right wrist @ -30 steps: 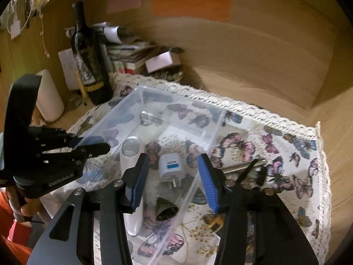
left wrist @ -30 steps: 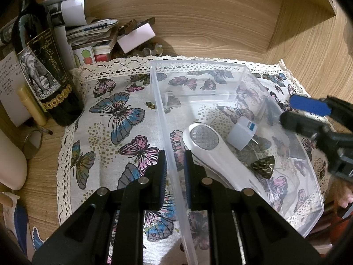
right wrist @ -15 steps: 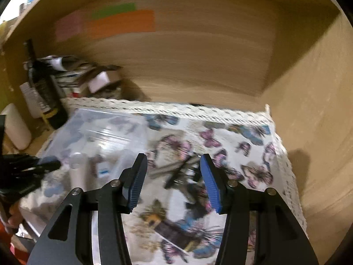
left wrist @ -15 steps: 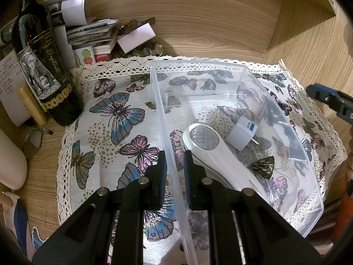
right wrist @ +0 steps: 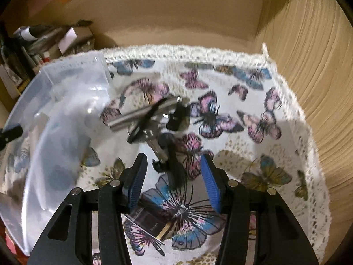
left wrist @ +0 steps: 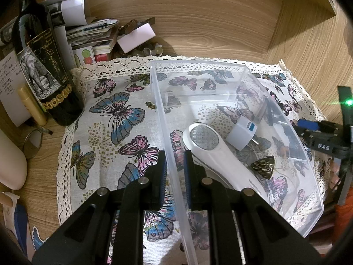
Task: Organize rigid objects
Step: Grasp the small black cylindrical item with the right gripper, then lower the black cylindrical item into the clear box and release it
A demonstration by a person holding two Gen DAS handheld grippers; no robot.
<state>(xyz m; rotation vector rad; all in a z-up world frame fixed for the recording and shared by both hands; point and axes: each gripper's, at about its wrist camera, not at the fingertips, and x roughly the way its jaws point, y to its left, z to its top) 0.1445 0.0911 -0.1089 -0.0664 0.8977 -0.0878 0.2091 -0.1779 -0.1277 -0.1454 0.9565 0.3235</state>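
A butterfly cloth [right wrist: 253, 114] is spread on wood. The bin [left wrist: 174, 176] wall is clamped by the left gripper [left wrist: 174, 172]. The right gripper [right wrist: 174, 181] is held part-open and empty over a key [right wrist: 157, 145].

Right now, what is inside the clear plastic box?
Inside the clear plastic box lie a white handheld device, a white plug adapter and a small dark cone-shaped piece. Whatever lies under the device is covered.

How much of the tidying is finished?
Done: the white handheld device, plug adapter and small bell lie in the clear bin. In hand: the left gripper pinches the bin's wall; the open right gripper is empty. Left: the metal tube and keys on the cloth.
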